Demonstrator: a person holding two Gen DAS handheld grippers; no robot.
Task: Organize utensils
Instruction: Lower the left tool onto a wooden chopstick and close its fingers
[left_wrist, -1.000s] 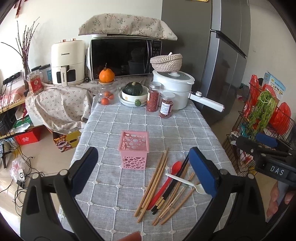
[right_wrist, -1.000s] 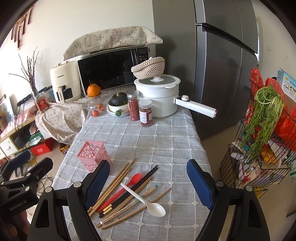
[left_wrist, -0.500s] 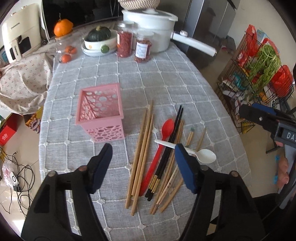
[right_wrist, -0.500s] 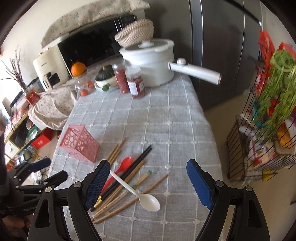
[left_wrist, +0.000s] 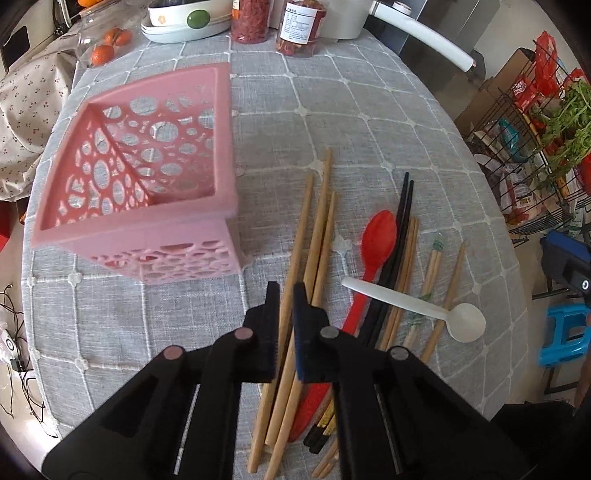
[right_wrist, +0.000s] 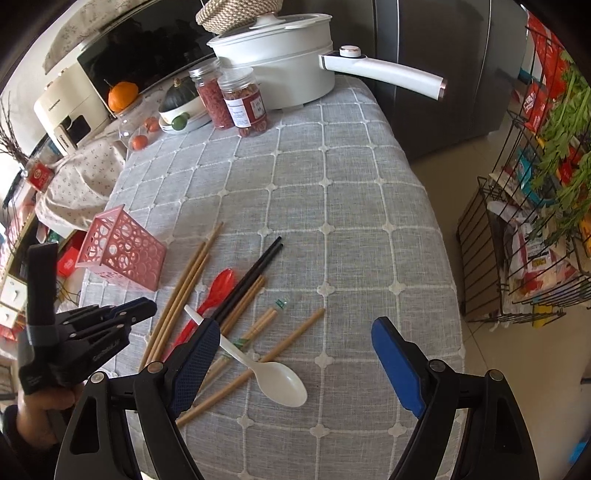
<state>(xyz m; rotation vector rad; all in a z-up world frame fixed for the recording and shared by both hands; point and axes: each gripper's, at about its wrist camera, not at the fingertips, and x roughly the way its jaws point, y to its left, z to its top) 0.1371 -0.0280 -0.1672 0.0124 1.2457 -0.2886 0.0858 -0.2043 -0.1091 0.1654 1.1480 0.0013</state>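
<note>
A pink perforated basket (left_wrist: 221, 147) (right_wrist: 122, 254) stands on the grey checked tablecloth, left of a loose pile of utensils. The pile holds long bamboo chopsticks (left_wrist: 317, 221) (right_wrist: 184, 291), black chopsticks (left_wrist: 402, 221) (right_wrist: 255, 275), a red spoon (left_wrist: 378, 236) (right_wrist: 219, 286) and a white spoon (left_wrist: 465, 326) (right_wrist: 277, 380). My left gripper (left_wrist: 287, 291) (right_wrist: 149, 306) points steeply down at the pile's left side, its jaws closing to a narrow gap with one bamboo chopstick between the pads. My right gripper (right_wrist: 295, 326) hangs wide open above the white spoon, holding nothing.
At the table's far end stand two red-filled jars (right_wrist: 243, 103), a white pot (right_wrist: 280, 66) with a long handle, and a bowl with a green squash (right_wrist: 181, 99). A wire rack of groceries (right_wrist: 535, 221) stands on the floor to the right. The table's right edge drops off near the pile.
Both grippers have come down and tilted toward the table. The left jaws went from wide open to nearly closed around a bamboo chopstick. The right jaws stayed wide.
</note>
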